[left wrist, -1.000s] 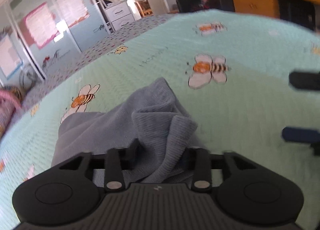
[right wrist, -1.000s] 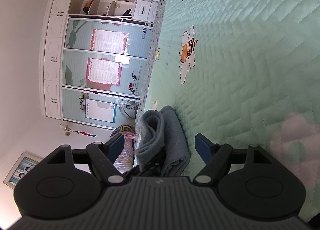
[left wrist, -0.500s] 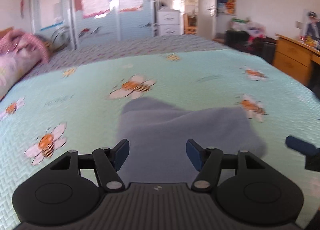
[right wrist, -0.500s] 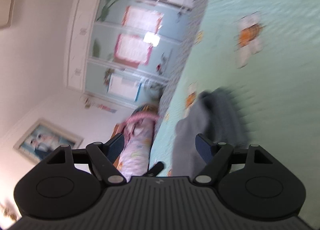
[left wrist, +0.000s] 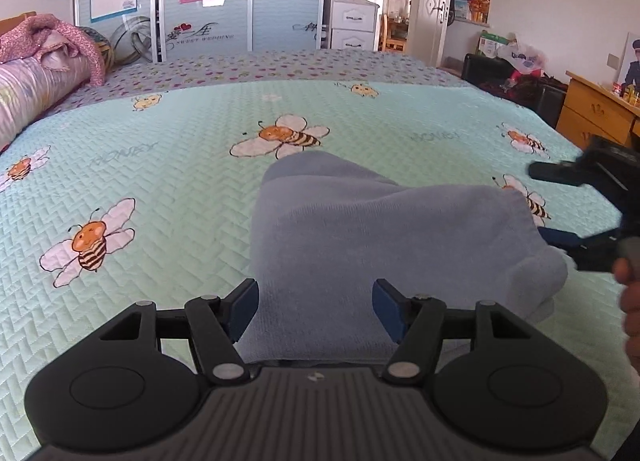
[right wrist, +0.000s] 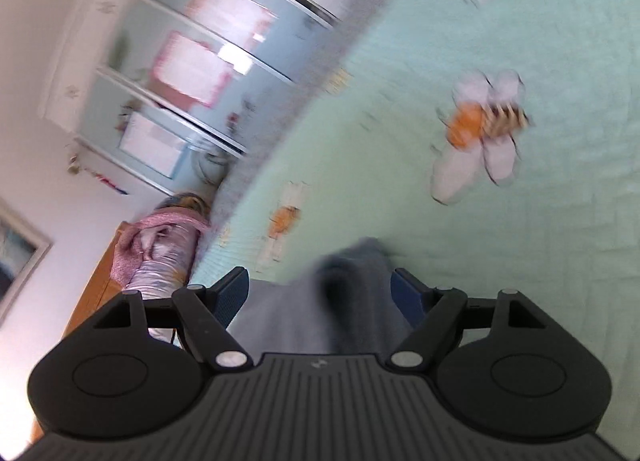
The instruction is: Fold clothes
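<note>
A grey-blue garment lies folded in a soft bundle on the mint bee-print bedspread. My left gripper is open, its blue pads on either side of the garment's near edge without pinching it. At the far right my right gripper comes in sideways by the garment's right end, with a hand holding it. The right wrist view is tilted and blurred. There my right gripper stands open with the garment bunched between its fingers.
A pink rolled quilt lies at the bed's far left. Sliding wardrobe doors and white drawers stand behind the bed. A wooden desk is at the right. Bedspread stretches open left of the garment.
My left gripper has let go of the raised garment and opened. The garment now lies flat and folded. My right gripper has swung in toward the garment's right end.
</note>
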Demonstrator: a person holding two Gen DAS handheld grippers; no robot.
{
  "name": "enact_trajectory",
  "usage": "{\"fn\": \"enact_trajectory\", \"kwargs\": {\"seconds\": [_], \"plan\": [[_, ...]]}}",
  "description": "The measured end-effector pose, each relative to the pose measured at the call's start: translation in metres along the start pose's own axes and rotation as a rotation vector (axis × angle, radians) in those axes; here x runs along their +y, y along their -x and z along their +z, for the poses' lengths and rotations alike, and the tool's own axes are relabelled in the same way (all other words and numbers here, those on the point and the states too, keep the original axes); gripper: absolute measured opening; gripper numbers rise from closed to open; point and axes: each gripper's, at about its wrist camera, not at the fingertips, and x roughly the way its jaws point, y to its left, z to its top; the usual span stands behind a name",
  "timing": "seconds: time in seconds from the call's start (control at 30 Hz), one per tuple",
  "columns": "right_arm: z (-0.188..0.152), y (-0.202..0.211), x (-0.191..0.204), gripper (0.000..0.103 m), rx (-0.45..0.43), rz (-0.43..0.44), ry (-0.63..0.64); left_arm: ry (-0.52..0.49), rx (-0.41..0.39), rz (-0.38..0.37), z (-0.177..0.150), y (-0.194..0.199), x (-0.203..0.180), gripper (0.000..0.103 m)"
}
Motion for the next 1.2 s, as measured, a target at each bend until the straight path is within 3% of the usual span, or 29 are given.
{"fn": "enact_trajectory", "kwargs": {"seconds": [0.1, 0.13, 0.17, 0.33, 0.43, 0.53, 0.6, 0.67, 0.7, 0.8, 0.9, 1.0, 1.07, 1.13, 1.2], "plan": [[0.000, -0.022, 0.002, 0.071, 0.027, -0.041, 0.059, -0.010, 0.008, 0.006, -0.002, -0.004, -0.001, 0.065], [-0.002, -0.028, 0.008, 0.051, 0.038, -0.055, 0.094, -0.012, 0.008, 0.006, -0.002, -0.004, -0.001, 0.065], [-0.005, -0.030, 0.016, 0.045, 0.040, -0.062, 0.142, -0.011, 0.008, 0.008, -0.003, -0.004, 0.000, 0.065], [0.001, -0.031, 0.053, 0.026, 0.022, -0.019, 0.289, -0.023, 0.000, 0.009, -0.001, -0.004, -0.001, 0.065], [0.014, -0.029, 0.059, 0.025, -0.018, 0.012, 0.305, -0.037, -0.004, 0.011, 0.000, -0.005, -0.002, 0.065], [0.017, -0.046, 0.035, 0.026, 0.035, -0.060, 0.276, -0.050, 0.024, 0.022, -0.003, -0.013, -0.002, 0.066], [0.011, -0.050, 0.007, 0.035, 0.085, -0.093, 0.187, -0.051, 0.050, 0.039, -0.007, -0.019, -0.002, 0.066], [0.006, -0.033, 0.001, 0.054, 0.054, -0.064, 0.129, -0.039, 0.032, 0.030, -0.007, -0.013, 0.000, 0.066], [0.004, -0.022, 0.003, 0.057, 0.026, -0.061, 0.123, -0.033, 0.020, 0.025, -0.006, -0.010, 0.001, 0.066], [-0.009, 0.012, 0.025, 0.057, -0.075, 0.018, 0.203, -0.040, -0.043, 0.005, 0.001, 0.001, 0.001, 0.066], [-0.034, 0.025, 0.053, 0.056, -0.036, 0.129, 0.357, -0.078, -0.012, -0.007, 0.002, -0.008, -0.005, 0.066], [-0.062, 0.011, 0.049, 0.052, 0.086, 0.024, 0.511, -0.113, 0.049, 0.001, -0.007, -0.025, -0.009, 0.068], [-0.073, 0.002, 0.032, 0.031, 0.126, -0.053, 0.529, -0.128, 0.061, 0.006, -0.013, -0.027, -0.010, 0.068], [-0.063, 0.015, 0.034, 0.034, 0.104, -0.024, 0.452, -0.105, 0.028, -0.018, -0.010, -0.016, -0.007, 0.068], [-0.053, 0.024, 0.058, 0.039, 0.049, 0.027, 0.487, -0.081, -0.010, -0.053, -0.007, -0.007, -0.004, 0.068]]}}
